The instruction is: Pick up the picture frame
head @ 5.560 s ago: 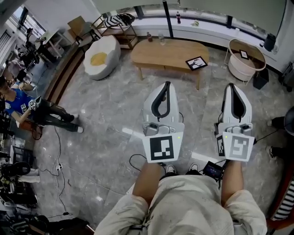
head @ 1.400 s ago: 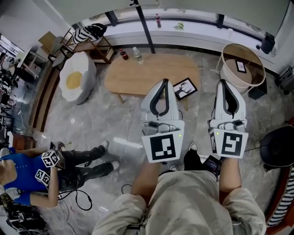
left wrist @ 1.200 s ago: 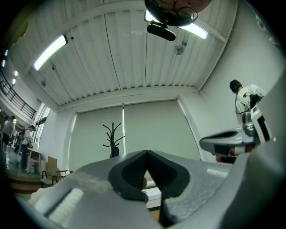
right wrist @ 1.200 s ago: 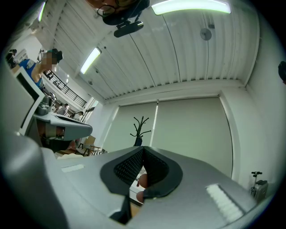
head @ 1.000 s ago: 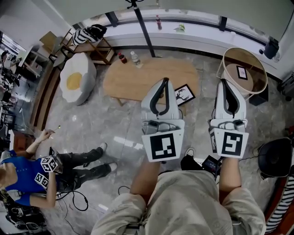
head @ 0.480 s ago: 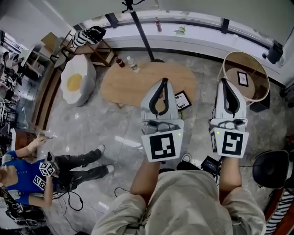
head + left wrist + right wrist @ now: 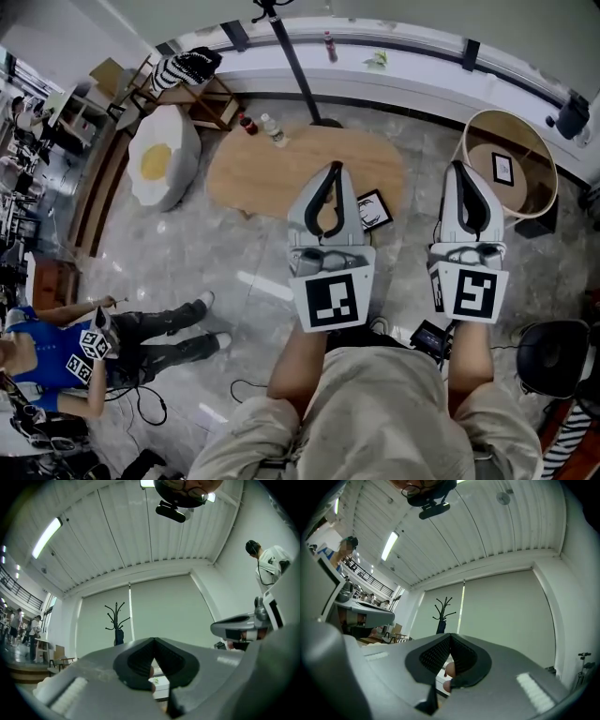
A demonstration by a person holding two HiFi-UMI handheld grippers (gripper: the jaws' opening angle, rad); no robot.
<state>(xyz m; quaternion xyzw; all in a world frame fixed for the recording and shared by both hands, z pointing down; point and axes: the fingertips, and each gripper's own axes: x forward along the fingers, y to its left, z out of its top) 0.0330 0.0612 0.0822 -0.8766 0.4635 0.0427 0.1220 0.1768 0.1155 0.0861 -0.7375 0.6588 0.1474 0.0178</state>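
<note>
Even, diffuse indoor light, bright overall, with soft shadows. The polished floor (image 7: 187, 253) carries a pale glare streak near the centre of the head view. A ceiling strip light (image 7: 47, 537) burns white at upper left of the left gripper view. Heavy fisheye bending and dark vignetted corners mark both gripper views. The shells of the left gripper (image 7: 153, 640) and right gripper (image 7: 450, 635) go soft close to the lens.

Your head camera looks down over the left gripper (image 7: 330, 169) and right gripper (image 7: 466, 169); theirs tilt up, sharing the coat stand (image 7: 116, 621) at 12 o'clock.
</note>
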